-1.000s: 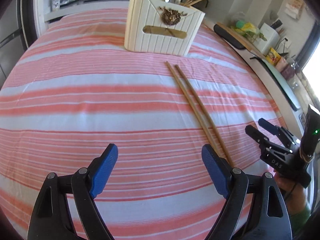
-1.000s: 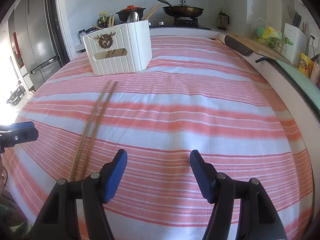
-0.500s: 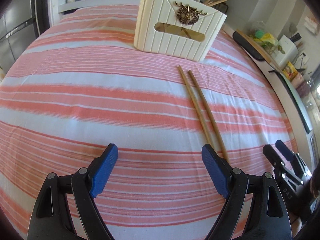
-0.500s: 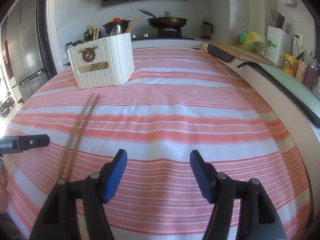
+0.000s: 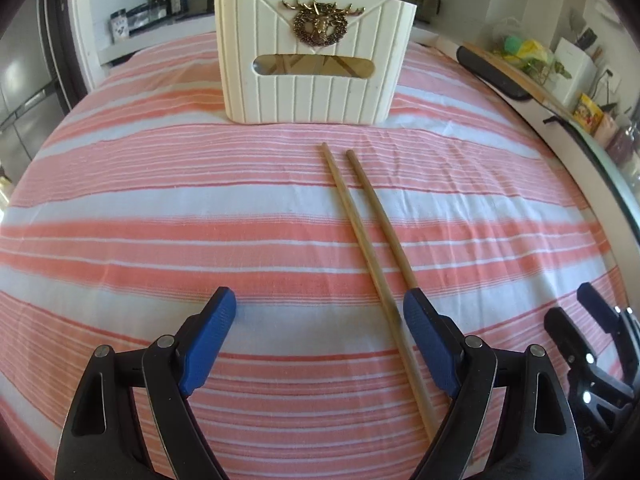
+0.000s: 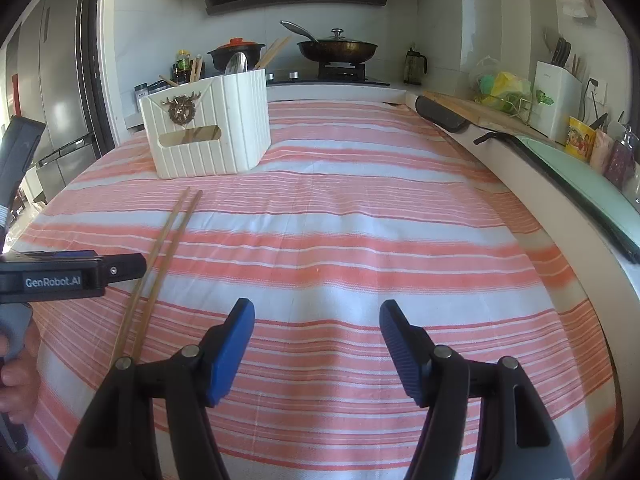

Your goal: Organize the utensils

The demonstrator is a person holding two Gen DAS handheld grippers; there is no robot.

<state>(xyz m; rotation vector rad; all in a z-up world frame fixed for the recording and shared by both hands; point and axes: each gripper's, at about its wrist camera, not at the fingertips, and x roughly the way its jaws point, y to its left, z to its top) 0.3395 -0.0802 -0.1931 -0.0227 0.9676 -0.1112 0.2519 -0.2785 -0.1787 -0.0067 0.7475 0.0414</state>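
Two wooden chopsticks [image 5: 368, 240] lie side by side on the striped cloth, pointing toward a white ribbed utensil box [image 5: 316, 56] with a gold deer emblem. The box holds more chopsticks and a spoon. My left gripper [image 5: 320, 312] is open and empty, low over the cloth; the chopsticks' near ends pass just inside its right finger [image 5: 430, 340]. My right gripper [image 6: 316, 324] is open and empty to the right of the chopsticks [image 6: 160, 256]. The box [image 6: 208, 128] stands at the far left in the right wrist view.
The table's pink and white striped cloth [image 6: 380, 232] runs to a counter edge on the right. A stove with a pan [image 6: 336, 46] and pot stands behind. A knife block [image 6: 558, 96], bags and jars line the right counter. A fridge [image 6: 60, 80] stands at the left.
My left gripper has moved forward and toward the chopsticks, so the box looms larger. My right gripper has tilted up and drawn a little nearer. Both stay open.
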